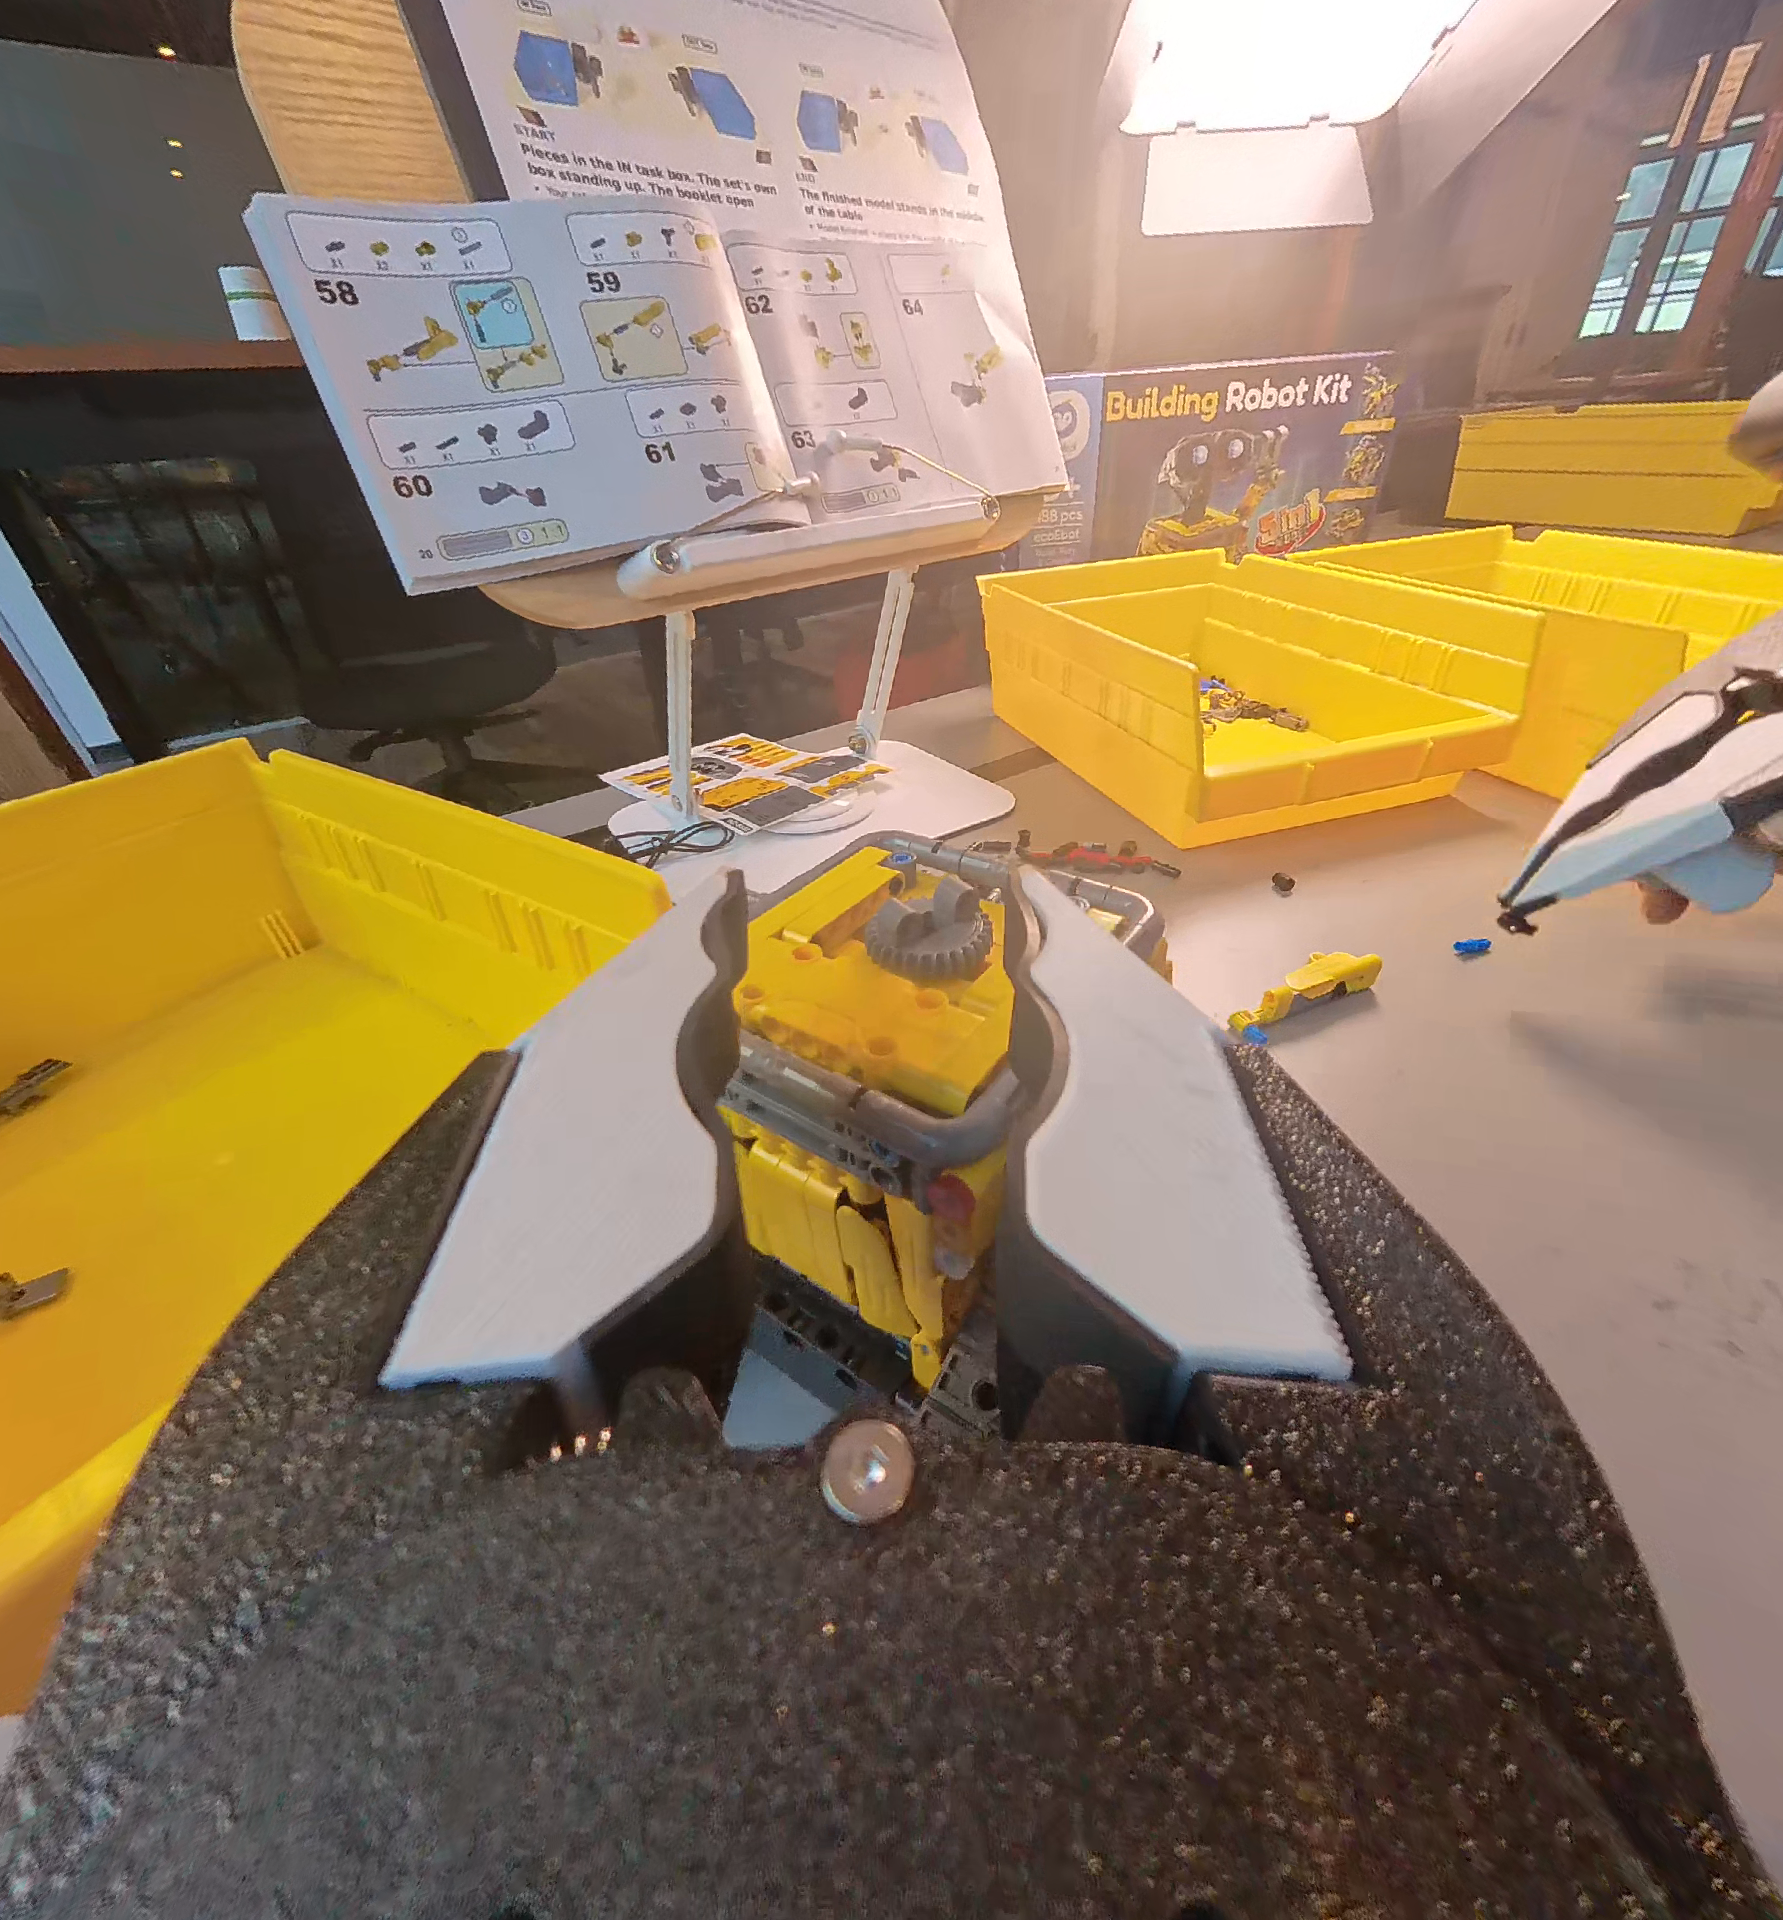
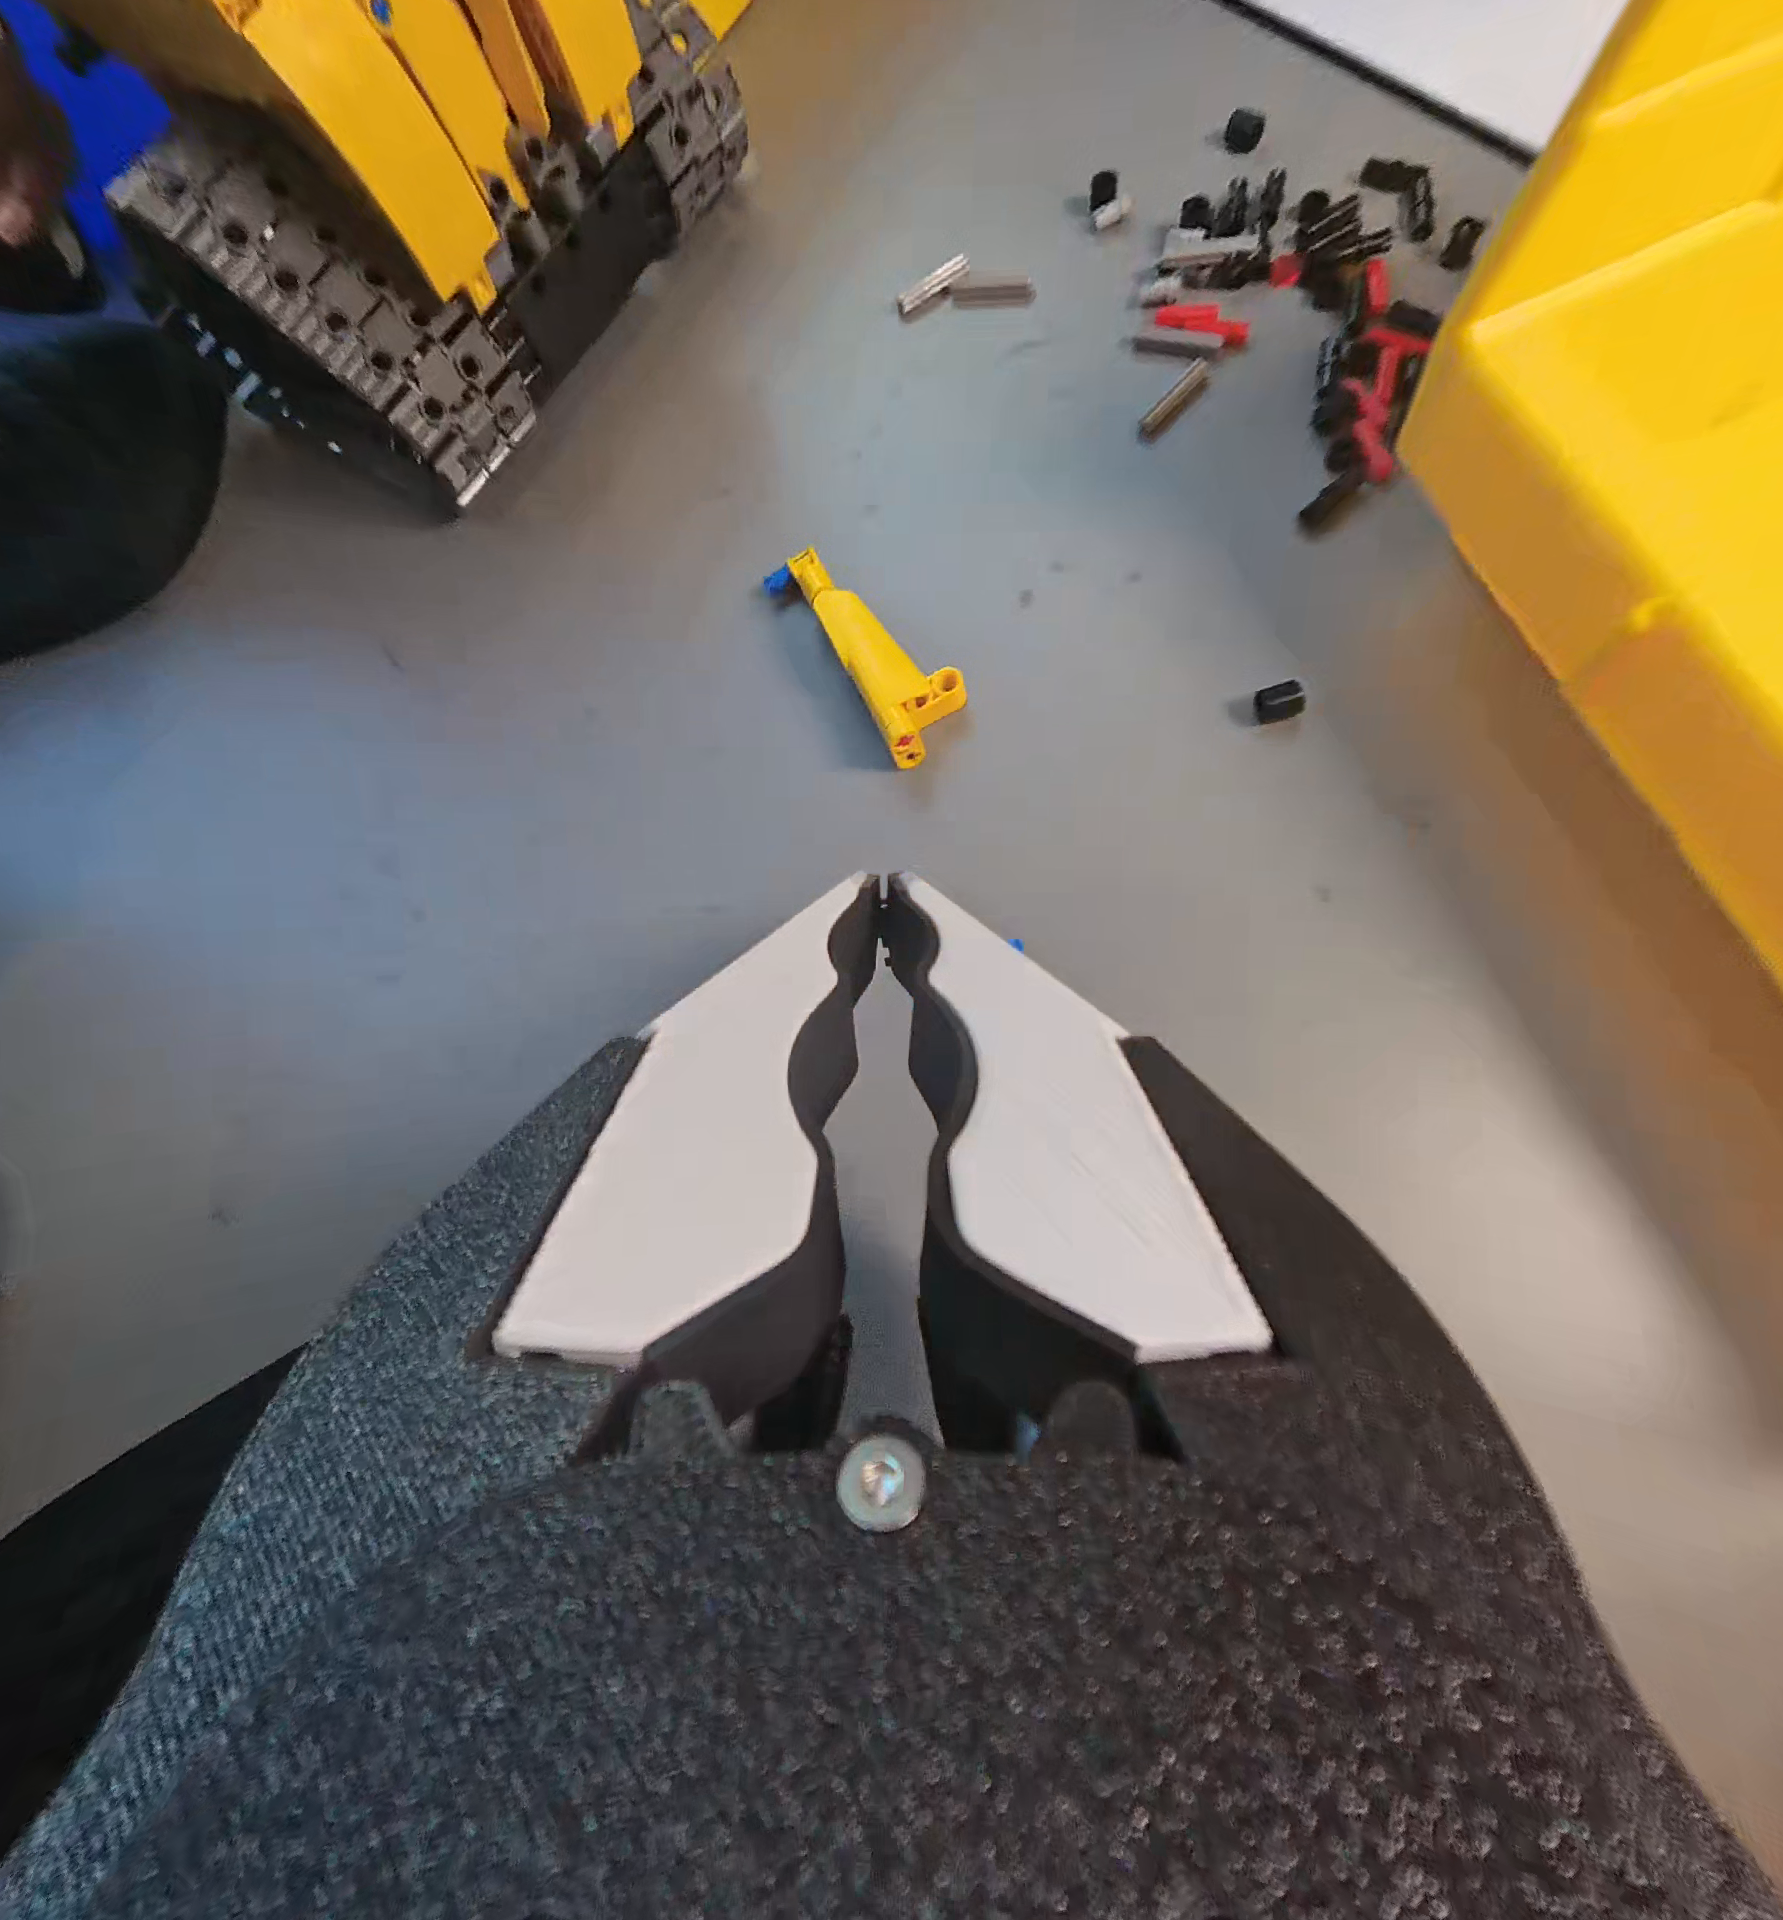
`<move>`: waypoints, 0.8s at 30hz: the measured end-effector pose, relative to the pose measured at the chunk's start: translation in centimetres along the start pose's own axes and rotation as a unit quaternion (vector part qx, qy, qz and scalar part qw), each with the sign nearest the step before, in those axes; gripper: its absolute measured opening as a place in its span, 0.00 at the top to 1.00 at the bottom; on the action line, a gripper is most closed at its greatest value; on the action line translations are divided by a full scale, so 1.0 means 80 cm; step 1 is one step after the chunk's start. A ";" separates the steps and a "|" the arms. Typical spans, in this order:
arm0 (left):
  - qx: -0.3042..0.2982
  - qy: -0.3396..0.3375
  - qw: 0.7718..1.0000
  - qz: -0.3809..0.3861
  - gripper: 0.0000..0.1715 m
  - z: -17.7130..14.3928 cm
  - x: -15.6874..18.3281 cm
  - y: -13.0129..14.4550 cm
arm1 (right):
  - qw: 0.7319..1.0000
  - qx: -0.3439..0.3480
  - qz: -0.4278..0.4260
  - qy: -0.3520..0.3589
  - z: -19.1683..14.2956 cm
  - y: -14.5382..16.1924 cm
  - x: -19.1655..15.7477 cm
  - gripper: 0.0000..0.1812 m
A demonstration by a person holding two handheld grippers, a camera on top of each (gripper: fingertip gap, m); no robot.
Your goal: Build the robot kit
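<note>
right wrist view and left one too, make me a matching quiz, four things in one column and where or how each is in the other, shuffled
Things:
1. left gripper
2. right gripper
3. small yellow piece
4. instruction booklet

States:
A. lying loose on the grey table
B. propped open on a stand
C. fingertips nearly together above the table, pinching something tiny and dark
D. clamped around the yellow model

Pairs: 1-D, 2-C, 3-A, 4-B

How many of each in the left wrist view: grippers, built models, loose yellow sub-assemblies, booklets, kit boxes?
grippers: 2 (left gripper, jaws shut on the built model; right gripper)
built model: 1
yellow sub-assembly on the table: 1
open booklet on the stand: 1
kit box: 1
Total: 6
</note>
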State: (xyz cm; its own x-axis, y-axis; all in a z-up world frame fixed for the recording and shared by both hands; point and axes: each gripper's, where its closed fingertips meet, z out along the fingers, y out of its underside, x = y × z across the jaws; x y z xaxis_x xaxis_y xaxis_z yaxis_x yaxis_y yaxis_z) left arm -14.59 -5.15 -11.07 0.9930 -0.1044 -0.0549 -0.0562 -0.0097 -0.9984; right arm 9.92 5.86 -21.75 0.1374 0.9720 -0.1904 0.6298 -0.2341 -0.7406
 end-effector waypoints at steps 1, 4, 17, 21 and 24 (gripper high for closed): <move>-0.002 -0.001 1.000 0.002 0.72 0.000 0.000 0.002 | 1.000 -0.007 -0.004 0.000 0.009 0.005 -0.001 0.99; -0.007 -0.003 1.000 0.004 0.72 -0.001 -0.001 0.005 | 1.000 -0.016 -0.013 0.003 0.023 0.009 -0.001 0.99; -0.011 0.001 1.000 0.002 0.72 0.000 0.001 0.009 | 0.998 -0.032 -0.053 0.023 0.033 0.010 0.004 0.98; -0.011 0.001 1.000 0.002 0.72 0.001 0.001 0.009 | 0.998 -0.015 -0.052 0.017 0.031 0.007 0.004 0.92; -0.010 0.002 1.000 0.000 0.72 0.000 0.002 0.008 | 0.997 0.037 -0.066 0.019 0.024 -0.010 0.003 0.89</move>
State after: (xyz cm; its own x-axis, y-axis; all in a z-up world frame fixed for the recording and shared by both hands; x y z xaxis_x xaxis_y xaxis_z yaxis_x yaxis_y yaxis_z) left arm -14.51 -5.19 -11.72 0.9927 -0.1078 -0.0547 -0.0581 -0.0293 -0.9979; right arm 7.96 6.26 -22.42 0.0870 0.9941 -0.0644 0.5869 -0.1034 -0.8030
